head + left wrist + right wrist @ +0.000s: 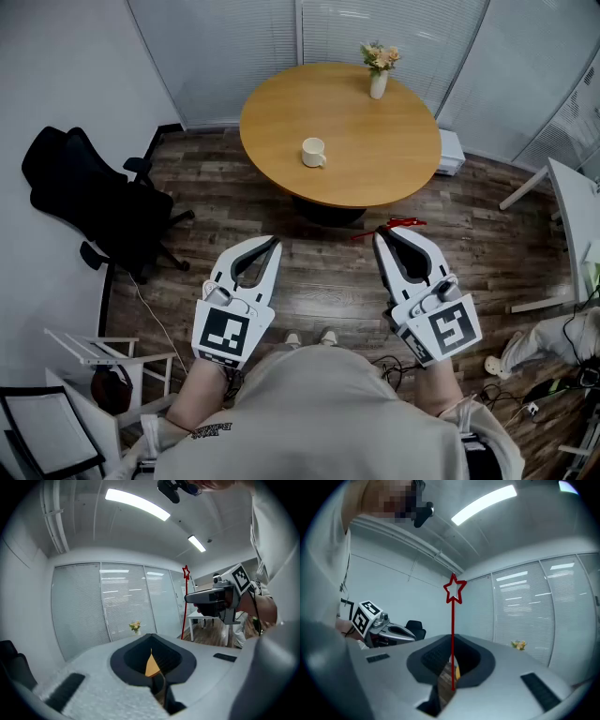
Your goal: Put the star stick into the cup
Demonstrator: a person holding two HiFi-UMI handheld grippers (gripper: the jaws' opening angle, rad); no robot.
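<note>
The red star stick stands between the jaws of my right gripper, its outlined star well above the tips. From the head view the right gripper is shut on the star stick, held over the wooden floor just in front of the round table. The white cup sits on that table, nearer its front left. My left gripper hangs beside the right one with its jaws together and nothing in them. The left gripper view shows the star stick and the right gripper to its right.
A small vase of flowers stands at the table's far edge. A black office chair is on the left, white furniture on the right, a white rack at lower left. Cables lie on the floor.
</note>
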